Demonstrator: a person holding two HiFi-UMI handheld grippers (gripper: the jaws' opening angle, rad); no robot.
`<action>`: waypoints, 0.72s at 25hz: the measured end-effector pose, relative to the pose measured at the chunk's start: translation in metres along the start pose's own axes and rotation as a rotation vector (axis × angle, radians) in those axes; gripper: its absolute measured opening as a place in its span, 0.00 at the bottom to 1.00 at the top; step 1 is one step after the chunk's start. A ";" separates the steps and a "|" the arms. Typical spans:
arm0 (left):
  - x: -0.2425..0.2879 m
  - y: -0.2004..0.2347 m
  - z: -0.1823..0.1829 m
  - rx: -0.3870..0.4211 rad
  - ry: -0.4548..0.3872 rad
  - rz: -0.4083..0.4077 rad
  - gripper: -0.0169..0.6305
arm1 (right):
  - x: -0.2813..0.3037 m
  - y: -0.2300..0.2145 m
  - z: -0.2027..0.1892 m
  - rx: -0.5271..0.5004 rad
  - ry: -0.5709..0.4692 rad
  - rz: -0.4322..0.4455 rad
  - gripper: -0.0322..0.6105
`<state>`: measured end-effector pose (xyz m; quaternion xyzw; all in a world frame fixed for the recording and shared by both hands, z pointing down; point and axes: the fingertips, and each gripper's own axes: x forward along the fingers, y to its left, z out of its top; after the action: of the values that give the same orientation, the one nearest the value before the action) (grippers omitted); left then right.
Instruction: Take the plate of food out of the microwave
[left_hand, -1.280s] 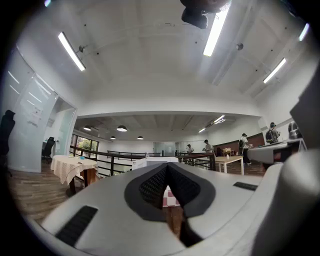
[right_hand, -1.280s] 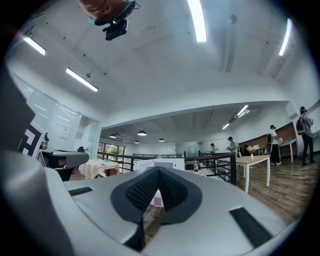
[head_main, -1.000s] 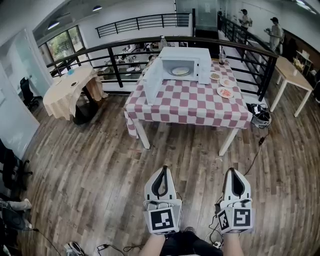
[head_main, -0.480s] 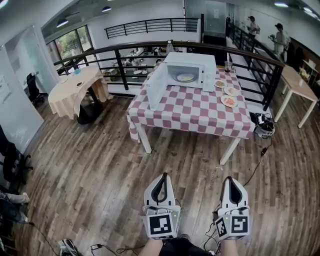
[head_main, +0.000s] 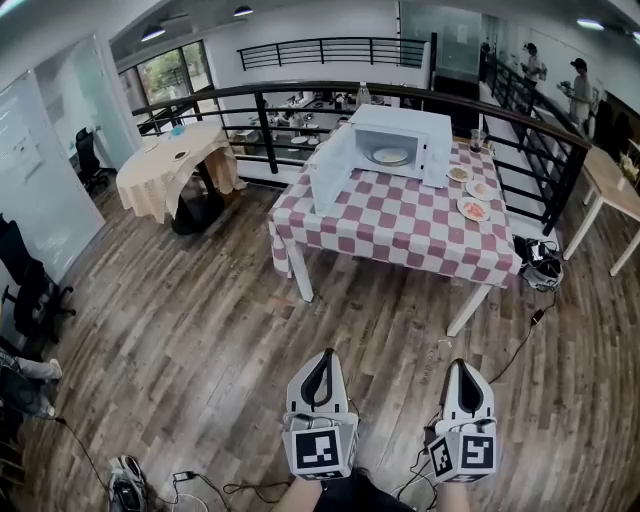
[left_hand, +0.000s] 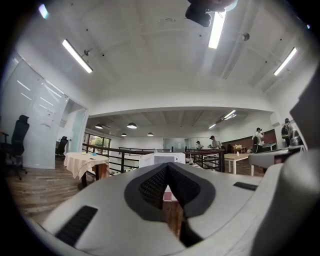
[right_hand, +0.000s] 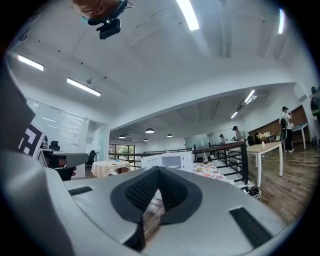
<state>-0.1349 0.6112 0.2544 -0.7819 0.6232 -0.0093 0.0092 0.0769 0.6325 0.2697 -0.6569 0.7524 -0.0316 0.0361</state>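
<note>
We hold the left gripper (head_main: 322, 354) and the right gripper (head_main: 464, 366) side by side, well short of the microwave (head_main: 420, 140), each with its jaws pressed together on nothing. The plate of food (head_main: 389, 156) sits inside the microwave, whose door (head_main: 329, 177) stands open, and the microwave stands on the checked table (head_main: 400, 230).

I could read no words, numbers or brand names anywhere. The only printed marks were square black-and-white patterns on the left gripper (head_main: 322, 357) and the right gripper (head_main: 463, 368), which spelled nothing.
</note>
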 end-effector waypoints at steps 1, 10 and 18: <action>-0.002 0.000 -0.001 -0.001 0.014 0.003 0.07 | -0.001 0.001 -0.001 0.001 0.002 0.003 0.06; 0.002 0.007 -0.007 -0.007 0.018 0.012 0.07 | 0.006 0.003 -0.009 0.024 0.016 0.010 0.06; 0.035 0.014 -0.015 -0.026 0.002 -0.005 0.07 | 0.034 -0.002 -0.018 0.017 0.037 -0.011 0.06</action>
<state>-0.1407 0.5738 0.2696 -0.7835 0.6214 -0.0022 -0.0017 0.0726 0.5985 0.2872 -0.6601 0.7490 -0.0503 0.0278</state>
